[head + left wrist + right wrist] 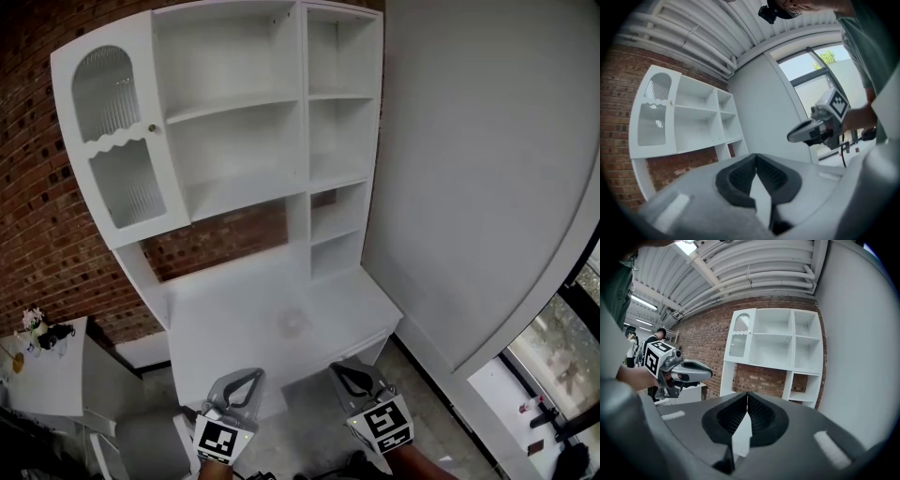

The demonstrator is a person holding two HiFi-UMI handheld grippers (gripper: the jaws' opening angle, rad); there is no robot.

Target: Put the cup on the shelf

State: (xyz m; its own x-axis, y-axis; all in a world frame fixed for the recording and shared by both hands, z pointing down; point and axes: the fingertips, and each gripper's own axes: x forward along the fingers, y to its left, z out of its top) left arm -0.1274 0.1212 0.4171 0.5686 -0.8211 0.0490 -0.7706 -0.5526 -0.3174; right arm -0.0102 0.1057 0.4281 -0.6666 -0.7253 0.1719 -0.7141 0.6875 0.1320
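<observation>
Left tongs (246,377), right tongs (343,371): I am holding both shut, empty, at six o'clock, by the desk (234,328) front edge; shelf unit (234,103) standing open at twelve.

1 shelf unit (302,141), 1 cup (293,322), 2 hand-held grippers (246,377) (342,370), 1 side tbl (58,380)

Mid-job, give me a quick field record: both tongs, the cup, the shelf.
left tongs: shut, nothing between them
right tongs: shut, nothing between them
cup: faint clear shape on the desk top, beyond both tongs, untouched
shelf unit: white, against the brick wall; nothing seen in its open compartments
door: arched, ribbed panels, on the unit's left side
</observation>
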